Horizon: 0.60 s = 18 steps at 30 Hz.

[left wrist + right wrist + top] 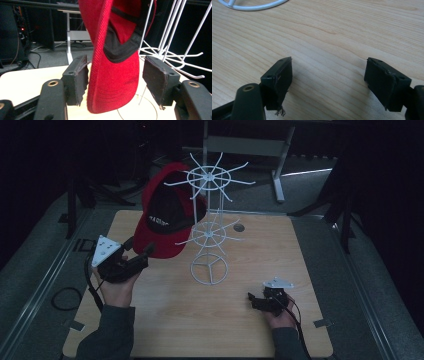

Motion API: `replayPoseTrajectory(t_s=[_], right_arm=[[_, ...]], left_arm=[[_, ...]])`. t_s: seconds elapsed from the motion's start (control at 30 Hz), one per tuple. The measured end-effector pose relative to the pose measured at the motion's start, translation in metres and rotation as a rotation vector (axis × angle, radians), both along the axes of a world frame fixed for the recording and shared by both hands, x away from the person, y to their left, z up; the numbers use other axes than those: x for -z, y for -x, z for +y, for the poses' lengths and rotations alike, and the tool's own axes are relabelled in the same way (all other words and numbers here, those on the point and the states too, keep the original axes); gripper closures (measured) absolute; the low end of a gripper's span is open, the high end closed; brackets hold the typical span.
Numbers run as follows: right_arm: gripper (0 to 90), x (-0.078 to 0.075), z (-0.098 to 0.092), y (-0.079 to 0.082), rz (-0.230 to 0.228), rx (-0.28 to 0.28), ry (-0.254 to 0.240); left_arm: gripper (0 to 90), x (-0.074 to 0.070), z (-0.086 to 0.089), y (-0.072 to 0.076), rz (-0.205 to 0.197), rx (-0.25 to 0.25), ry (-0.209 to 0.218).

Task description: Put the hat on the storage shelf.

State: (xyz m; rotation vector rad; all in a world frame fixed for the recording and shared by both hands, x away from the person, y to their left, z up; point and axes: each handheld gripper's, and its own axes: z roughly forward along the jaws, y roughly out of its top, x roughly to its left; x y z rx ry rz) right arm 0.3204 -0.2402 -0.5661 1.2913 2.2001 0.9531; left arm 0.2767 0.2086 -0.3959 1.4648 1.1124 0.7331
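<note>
Table: a wooden table point(165, 330) is carrying a white wire rack point(210, 227), whose ring base is standing near the table's middle.
Cap: a red cap point(165, 215) with a black inner band is hanging from the rack's left side, its brim pointing down toward the table's left part.
Left gripper: the left gripper point(141, 251) is being held up at the left of the table by the left hand point(117, 287); its jaws are standing apart with the cap's brim point(113, 85) hanging between them. The brim is lying close against the left pad point(81, 81) and is clear of the right pad point(156, 80).
Right gripper: the right gripper point(252, 299) is sitting low over the table's right front part, held by the right hand point(281, 317); its jaws are spread wide over bare wood, gripping nothing.
Rack base: the base ring point(252, 6) is showing beyond the right gripper's jaws, well apart from them.
</note>
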Motion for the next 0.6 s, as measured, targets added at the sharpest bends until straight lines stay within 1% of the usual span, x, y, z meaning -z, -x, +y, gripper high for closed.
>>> replayPoseTrajectory(t_s=[0.1, 0.27, 0.33, 0.4, 0.43, 0.47, 0.5, 0.53, 0.57, 0.6], right_arm=[[22.5, 0.000, 0.000, 0.000, -0.001, 0.000, -0.001], [22.5, 0.000, 0.000, 0.000, 0.000, 0.000, 0.000], [22.5, 0.000, 0.000, 0.000, 0.000, 0.000, -0.001], [22.5, 0.000, 0.000, 0.000, -0.001, 0.000, 0.000], [22.5, 0.000, 0.000, 0.000, -0.001, 0.000, 0.000], [22.5, 0.000, 0.000, 0.000, -0.001, 0.000, 0.000], [22.5, 0.000, 0.000, 0.000, 0.000, 0.000, -0.001], [22.5, 0.000, 0.000, 0.000, 0.000, 0.000, -0.001], [22.5, 0.000, 0.000, 0.000, 0.001, 0.000, -0.001], [22.5, 0.000, 0.000, 0.000, 0.001, 0.000, -0.001]], left_arm=[[34.9, -0.003, 0.006, 0.002, -0.009, -0.019, 0.005], [31.5, -0.005, 0.014, 0.004, -0.015, -0.032, 0.008], [29.3, -0.008, 0.022, 0.007, -0.024, -0.024, 0.009], [28.4, -0.008, 0.024, 0.008, -0.023, -0.018, 0.011], [27.9, -0.009, 0.028, 0.009, -0.020, -0.010, 0.022], [27.9, -0.009, 0.028, 0.009, -0.020, -0.010, 0.022], [27.9, -0.010, 0.033, 0.008, -0.006, 0.014, 0.041], [27.9, -0.010, 0.033, 0.008, -0.006, 0.014, 0.041], [27.9, -0.011, 0.039, 0.008, 0.015, 0.029, 0.045], [27.9, -0.011, 0.039, 0.008, 0.015, 0.029, 0.045]])
